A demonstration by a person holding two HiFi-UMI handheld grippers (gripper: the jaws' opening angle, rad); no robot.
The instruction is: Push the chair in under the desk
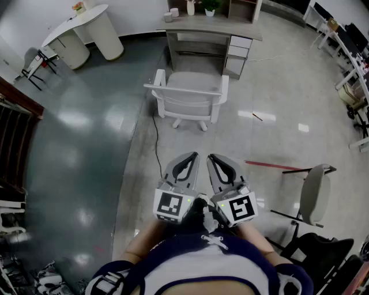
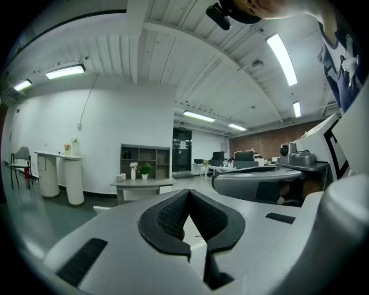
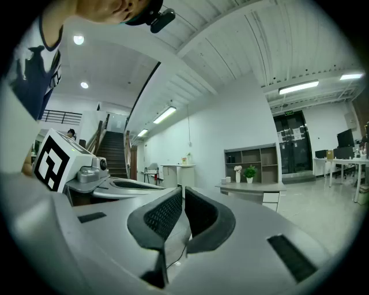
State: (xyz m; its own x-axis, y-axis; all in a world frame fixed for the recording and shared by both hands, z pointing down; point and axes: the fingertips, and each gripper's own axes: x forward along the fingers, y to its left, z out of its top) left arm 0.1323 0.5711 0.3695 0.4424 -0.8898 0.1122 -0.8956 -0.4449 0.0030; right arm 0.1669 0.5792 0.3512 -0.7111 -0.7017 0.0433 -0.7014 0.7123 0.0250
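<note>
Standing on the pale floor ahead of the person: one white chair [image 1: 190, 97], its back toward the camera and its seat facing the desk [image 1: 210, 31]. The chair is near the desk front but apart from it, not under the top.

Desk: grey, with drawers [image 1: 237, 50] at its right end; a vase [image 1: 191, 7] and a plant [image 1: 210, 6] stand on it.

Left gripper [image 1: 191, 157]: low in the head view, held before the person's body, jaws pressed together at the tips, empty.

Right gripper [image 1: 214, 158]: just beside the left, jaws all but together with a thin slit between, empty.

Both grippers are well apart from the chair.

Floor: a black cable [image 1: 155, 138] runs from the chair toward the grippers; a red strip [image 1: 271, 166] lies to the right.

Also: a grey chair [image 1: 314, 196] at right.
</note>
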